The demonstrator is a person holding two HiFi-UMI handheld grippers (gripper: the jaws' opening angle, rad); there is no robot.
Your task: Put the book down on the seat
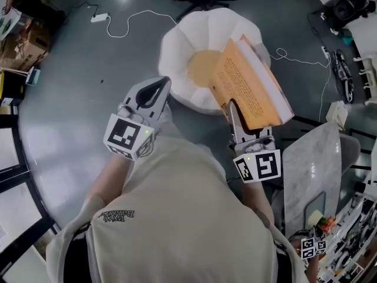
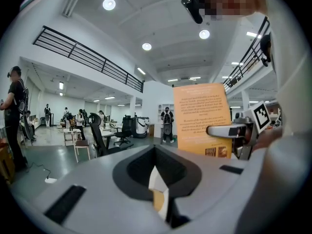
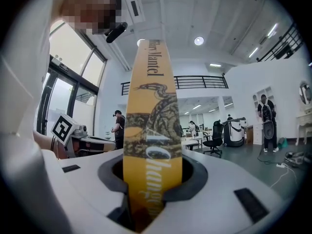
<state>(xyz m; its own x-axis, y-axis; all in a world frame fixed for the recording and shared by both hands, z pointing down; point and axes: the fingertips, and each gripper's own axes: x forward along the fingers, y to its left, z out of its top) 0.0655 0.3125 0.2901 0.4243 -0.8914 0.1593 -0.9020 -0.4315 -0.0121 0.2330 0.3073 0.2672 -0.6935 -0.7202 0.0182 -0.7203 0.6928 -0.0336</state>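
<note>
Two handheld grippers reach out from a person in a beige shirt (image 1: 177,217), seen from above over a grey floor (image 1: 76,87). At 1 o'clock, the right gripper (image 1: 235,114) is clamped on an orange book (image 1: 250,84), with the spine facing that gripper's camera. The tilted book overlaps the 3 o'clock side of a round white seat (image 1: 182,52) with a yellow centre; contact between them cannot be told. At 11 o'clock, the left gripper (image 1: 162,84) has its jaws together, empty, near the seat's 7 o'clock edge.

Glossy grey floor (image 1: 70,99), white ceiling lights (image 2: 109,4), black balcony railing (image 2: 87,57), tall windows (image 3: 68,57)
</note>
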